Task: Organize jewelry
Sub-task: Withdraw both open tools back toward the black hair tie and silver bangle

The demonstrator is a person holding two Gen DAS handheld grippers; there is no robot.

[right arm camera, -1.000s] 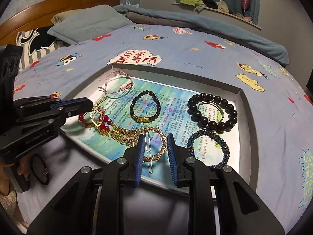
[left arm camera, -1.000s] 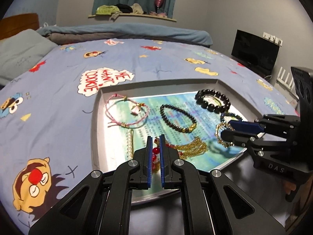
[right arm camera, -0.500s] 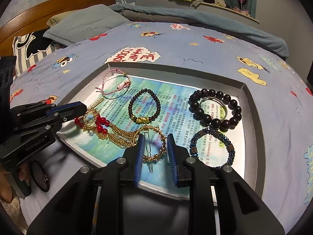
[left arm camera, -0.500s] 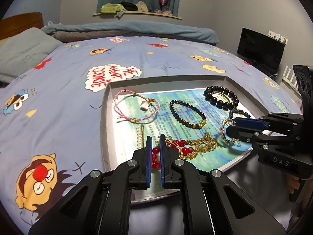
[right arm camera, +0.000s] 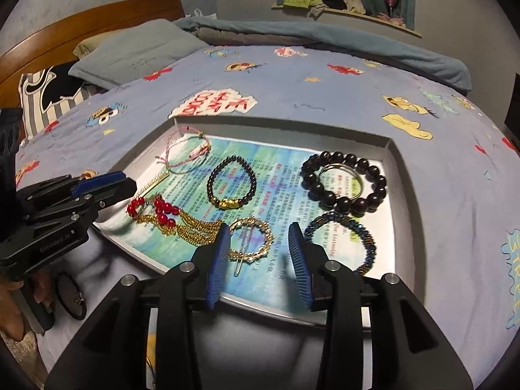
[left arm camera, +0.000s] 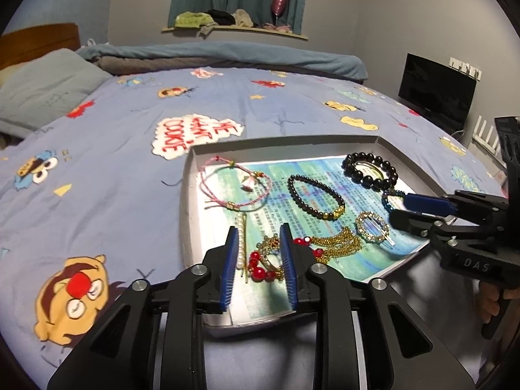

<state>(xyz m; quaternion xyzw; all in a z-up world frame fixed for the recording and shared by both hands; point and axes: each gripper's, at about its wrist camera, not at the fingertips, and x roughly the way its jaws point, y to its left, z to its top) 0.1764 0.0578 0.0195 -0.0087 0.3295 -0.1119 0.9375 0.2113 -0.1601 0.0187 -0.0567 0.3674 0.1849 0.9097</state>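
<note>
A shallow grey tray [left arm camera: 190,195] [right arm camera: 403,195] on the bed holds jewelry on a printed sheet. My left gripper [left arm camera: 258,261] is open over the red-bead and gold-chain piece [left arm camera: 260,265] [right arm camera: 162,211], which lies loose in the tray. My right gripper [right arm camera: 260,256] is open over the round gold hair clip [right arm camera: 252,239] [left arm camera: 372,227]. Also in the tray: a pink cord bracelet [left arm camera: 235,183], a pearl clip [left arm camera: 240,240], a small dark bead bracelet [right arm camera: 232,183], a large black bead bracelet [right arm camera: 343,180] and a blue bead bracelet [right arm camera: 344,237].
The tray lies on a blue cartoon-print bedspread [left arm camera: 97,162]. Pillows [right arm camera: 136,52] and a wooden headboard [right arm camera: 81,26] are at the far left. A black screen [left arm camera: 435,97] stands at the right. A dark hair tie [right arm camera: 70,295] lies beside the tray's near corner.
Both grippers have opened. The left gripper let go of the red-bead and gold-chain piece, which now lies in the tray. The right gripper let go of the gold hair clip.
</note>
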